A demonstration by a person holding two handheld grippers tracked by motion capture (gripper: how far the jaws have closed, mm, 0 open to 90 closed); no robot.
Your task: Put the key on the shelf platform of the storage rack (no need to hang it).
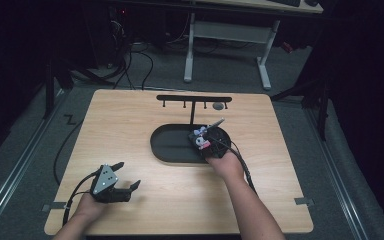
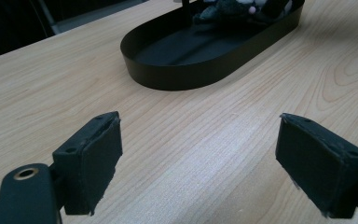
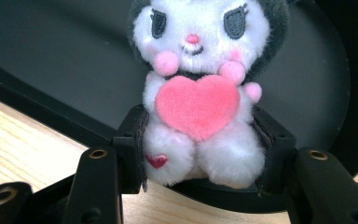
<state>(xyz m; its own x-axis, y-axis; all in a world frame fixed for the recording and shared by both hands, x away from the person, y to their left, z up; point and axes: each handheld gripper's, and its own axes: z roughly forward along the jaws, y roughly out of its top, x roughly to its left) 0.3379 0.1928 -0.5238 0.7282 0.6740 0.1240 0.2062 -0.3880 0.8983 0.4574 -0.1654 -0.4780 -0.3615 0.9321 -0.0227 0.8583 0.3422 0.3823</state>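
A small white plush toy (image 3: 200, 93) with dark ears and a pink heart on its chest sits between the two jaws of my right gripper (image 3: 200, 154), which is shut on its lower body. It hangs over the right end of a black oval tray (image 1: 172, 145). From above, the plush toy (image 1: 200, 138) and right gripper (image 1: 207, 142) show over the tray's right part. My left gripper (image 1: 127, 175) rests open near the table's front left, jaws wide apart with nothing between them. Along its jaws, the left gripper (image 2: 198, 154) faces the tray (image 2: 177, 77).
A black rack (image 1: 194, 99) with small hooks stands behind the tray on a thin post. The wooden table (image 1: 130, 125) has bare room at left and front. Cables trail from both grippers. A white desk frame (image 1: 227, 40) stands on the floor beyond.
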